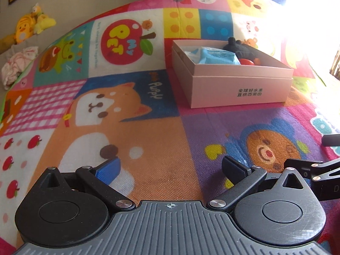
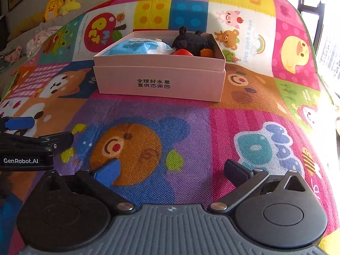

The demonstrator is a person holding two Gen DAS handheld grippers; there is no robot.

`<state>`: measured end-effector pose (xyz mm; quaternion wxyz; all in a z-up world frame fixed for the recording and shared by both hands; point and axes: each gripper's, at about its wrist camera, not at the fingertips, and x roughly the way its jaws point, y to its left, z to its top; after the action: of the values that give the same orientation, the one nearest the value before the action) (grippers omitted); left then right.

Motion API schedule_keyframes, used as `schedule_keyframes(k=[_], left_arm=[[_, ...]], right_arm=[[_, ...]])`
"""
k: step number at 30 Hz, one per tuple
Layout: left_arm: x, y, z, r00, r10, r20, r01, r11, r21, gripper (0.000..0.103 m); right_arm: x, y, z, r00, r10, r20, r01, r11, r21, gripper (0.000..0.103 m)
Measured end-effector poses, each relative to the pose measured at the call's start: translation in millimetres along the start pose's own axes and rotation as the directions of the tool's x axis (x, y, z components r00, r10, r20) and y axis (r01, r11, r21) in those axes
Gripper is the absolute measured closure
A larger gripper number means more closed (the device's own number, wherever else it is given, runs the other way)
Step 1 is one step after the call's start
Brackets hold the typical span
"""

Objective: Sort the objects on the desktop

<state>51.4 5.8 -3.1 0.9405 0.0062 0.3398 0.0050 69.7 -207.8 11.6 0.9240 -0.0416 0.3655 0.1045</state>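
From the left wrist camera, a bright cartoon play mat (image 1: 131, 114) fills the scene, with yellow plush toys (image 1: 31, 24) and crumpled pink-and-white cloth (image 1: 20, 62) off its edge at ten o'clock. The left gripper (image 1: 171, 167) has its jaws spread wide, holding nothing. Part of the other gripper shows at four o'clock. A pink cardboard box (image 1: 240, 89), open-topped with black printed characters on its front, sits on the mat at one o'clock, with nothing between it and the gripper. Inside lie a blue packet (image 1: 214, 56), a black plush toy (image 1: 244, 50) and a red object (image 1: 247, 62).

Through the right wrist camera, the same box (image 2: 159, 80) sits at twelve o'clock. The right gripper (image 2: 172, 167) is likewise spread apart and empty. The left gripper (image 2: 38, 131) shows at nine o'clock, beside it.
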Motion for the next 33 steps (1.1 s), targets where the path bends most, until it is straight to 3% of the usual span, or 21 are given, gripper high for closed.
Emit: schedule_keyframes(k=[8, 33], left_arm=[[5.0, -2.2, 2.2, 1.0, 0.028, 0.001, -0.028, 0.999, -0.034, 0.0], [5.3, -2.0, 1.5, 1.0, 0.029, 0.002, -0.029, 0.999, -0.033, 0.0]], right_arm=[[15.6, -5.6, 7.6, 0.996, -0.07, 0.055, 0.067, 0.996, 0.065, 0.0], [15.8, -5.2, 7.1, 0.996, -0.069, 0.056, 0.065, 0.996, 0.066, 0.0]])
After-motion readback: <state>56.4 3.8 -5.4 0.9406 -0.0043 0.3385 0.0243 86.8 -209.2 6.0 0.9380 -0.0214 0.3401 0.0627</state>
